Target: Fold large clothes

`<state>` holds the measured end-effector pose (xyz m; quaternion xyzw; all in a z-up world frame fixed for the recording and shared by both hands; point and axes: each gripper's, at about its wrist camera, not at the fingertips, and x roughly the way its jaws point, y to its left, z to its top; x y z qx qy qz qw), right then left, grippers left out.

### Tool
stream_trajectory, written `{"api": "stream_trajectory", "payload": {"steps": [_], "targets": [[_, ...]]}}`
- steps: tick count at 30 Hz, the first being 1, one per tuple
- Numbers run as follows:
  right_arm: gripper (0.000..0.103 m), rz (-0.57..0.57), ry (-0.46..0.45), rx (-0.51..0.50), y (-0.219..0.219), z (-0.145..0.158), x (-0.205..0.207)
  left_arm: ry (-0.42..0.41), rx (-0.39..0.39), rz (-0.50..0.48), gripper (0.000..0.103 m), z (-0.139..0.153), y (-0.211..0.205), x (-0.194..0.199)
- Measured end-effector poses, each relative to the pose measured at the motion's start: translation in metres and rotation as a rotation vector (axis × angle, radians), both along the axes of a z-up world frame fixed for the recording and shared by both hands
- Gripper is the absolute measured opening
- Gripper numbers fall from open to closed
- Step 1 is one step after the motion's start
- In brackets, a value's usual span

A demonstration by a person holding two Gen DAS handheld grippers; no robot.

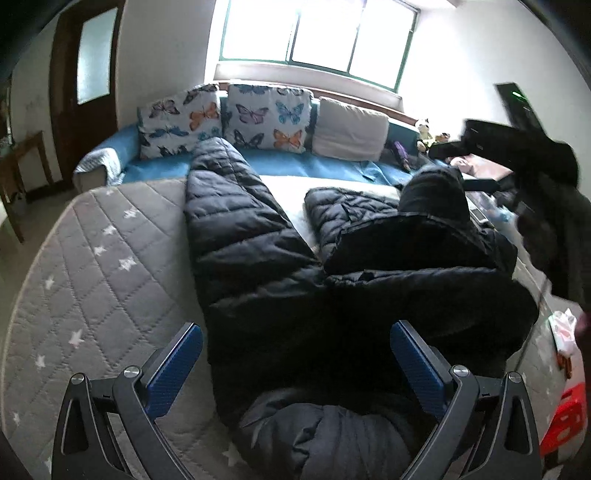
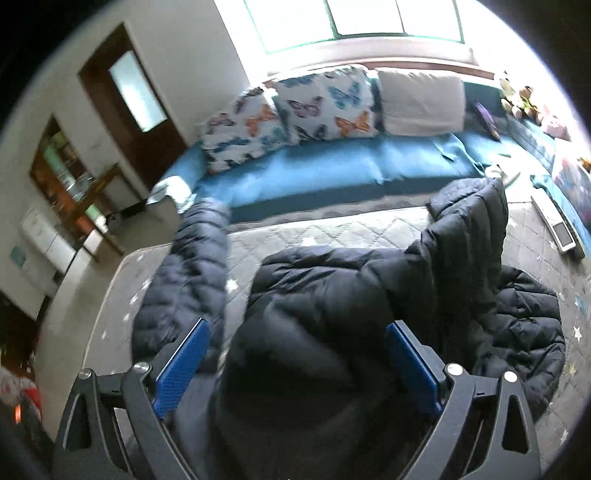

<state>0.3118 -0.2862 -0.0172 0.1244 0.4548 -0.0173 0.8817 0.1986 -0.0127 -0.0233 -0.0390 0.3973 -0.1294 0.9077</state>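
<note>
Jacket (image 1: 280,258) sprawls across the frame's centre on the quilted bed (image 1: 92,258), both grippers (image 1: 295,365) (image 2: 297,365) above it, fingers wide, likely seeking fold edges.

A grey quilted mat (image 1: 92,258) with white stars lies in front of a blue sofa (image 1: 288,162). Two butterfly cushions (image 1: 266,116) and one plain white cushion (image 1: 351,129) lean against the sofa back. Window (image 1: 314,33) above. Brown door (image 1: 88,74) at left, wooden table (image 2: 99,206) near it.
</note>
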Motion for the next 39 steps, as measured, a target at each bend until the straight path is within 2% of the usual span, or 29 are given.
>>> {"api": "stream_trajectory", "payload": {"steps": [4,5,9,11,12,15,17,20,25,28,32,34,36,39], "targets": [[0.103,0.005,0.122,-0.029,0.002,-0.025,0.003,0.005,0.000,-0.039,0.103,-0.006,-0.003,0.005],[0.100,0.014,0.142,-0.040,0.001,-0.030,-0.001,0.001,-0.003,-0.050,0.103,-0.007,-0.005,0.005],[0.067,0.037,0.157,-0.051,-0.009,-0.024,-0.021,0.022,-0.079,-0.113,0.103,-0.013,-0.009,0.003],[0.060,0.068,0.136,-0.045,-0.014,-0.012,-0.038,0.052,-0.164,-0.163,0.103,-0.017,-0.009,0.000],[0.055,0.076,0.124,-0.045,-0.016,-0.007,-0.047,0.058,-0.187,-0.179,0.103,-0.017,-0.011,-0.004],[0.051,0.103,0.077,-0.058,-0.022,0.013,-0.079,0.084,-0.245,-0.249,0.103,-0.021,-0.020,-0.018],[0.050,0.110,0.050,-0.060,-0.028,0.024,-0.104,0.086,-0.243,-0.290,0.103,-0.019,-0.026,-0.031],[0.047,0.113,0.017,-0.039,-0.041,0.035,-0.146,0.078,-0.199,-0.347,0.103,-0.017,-0.040,-0.056],[0.041,0.102,0.015,0.009,-0.048,0.031,-0.203,0.063,-0.122,-0.385,0.103,-0.014,-0.054,-0.090],[0.041,0.082,0.043,0.056,-0.055,0.017,-0.236,0.021,-0.062,-0.362,0.103,-0.006,-0.051,-0.105],[0.043,0.044,0.160,0.114,-0.066,-0.010,-0.269,-0.023,-0.042,-0.263,0.103,0.009,-0.031,-0.109],[0.047,0.026,0.198,0.141,-0.072,-0.015,-0.279,0.020,-0.064,-0.233,0.103,0.007,-0.016,-0.099],[0.053,0.005,0.214,0.129,-0.077,-0.011,-0.286,0.119,-0.106,-0.202,0.103,-0.008,-0.003,-0.085],[0.053,-0.026,0.215,0.086,-0.083,0.003,-0.287,0.238,-0.099,-0.174,0.103,-0.040,0.011,-0.071]]}}
